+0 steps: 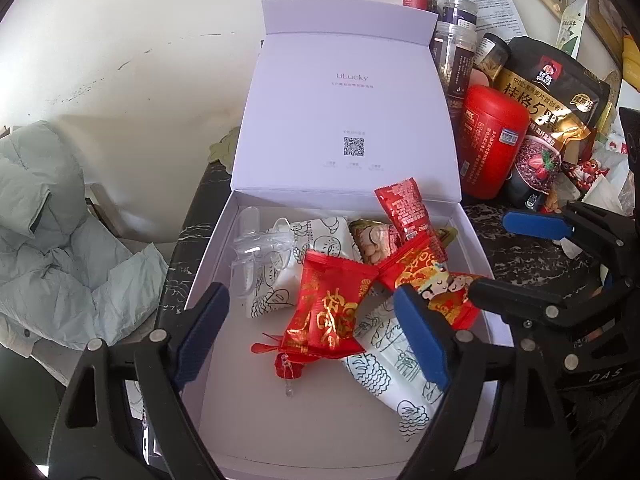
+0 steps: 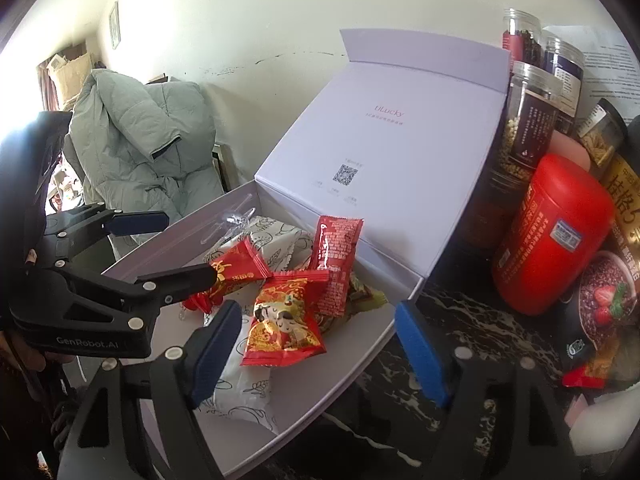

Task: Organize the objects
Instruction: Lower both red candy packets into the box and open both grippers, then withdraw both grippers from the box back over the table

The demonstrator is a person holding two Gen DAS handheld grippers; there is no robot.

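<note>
An open white gift box (image 1: 224, 412) (image 2: 320, 384) lies on the dark marble table, lid standing up behind it. Inside are several snack packets: a red-gold packet (image 1: 328, 312) (image 2: 234, 270), a red cartoon-figure packet (image 1: 436, 284) (image 2: 282, 328), an upright red sachet (image 1: 408, 212) (image 2: 336, 264), white patterned packets (image 1: 384, 364) (image 2: 240, 392) and clear plastic pieces (image 1: 256, 256). My left gripper (image 1: 312, 332) is open over the box, above the red-gold packet, empty. My right gripper (image 2: 320, 348) is open at the box's right rim, above the cartoon packet, empty.
A red canister (image 1: 490, 140) (image 2: 552, 232), clear jars (image 1: 454, 60) (image 2: 524, 120) and a black-gold oat bag (image 1: 548, 92) crowd the table right of the box. A grey-green puffer jacket (image 1: 48, 240) (image 2: 140, 140) lies on a chair to the left.
</note>
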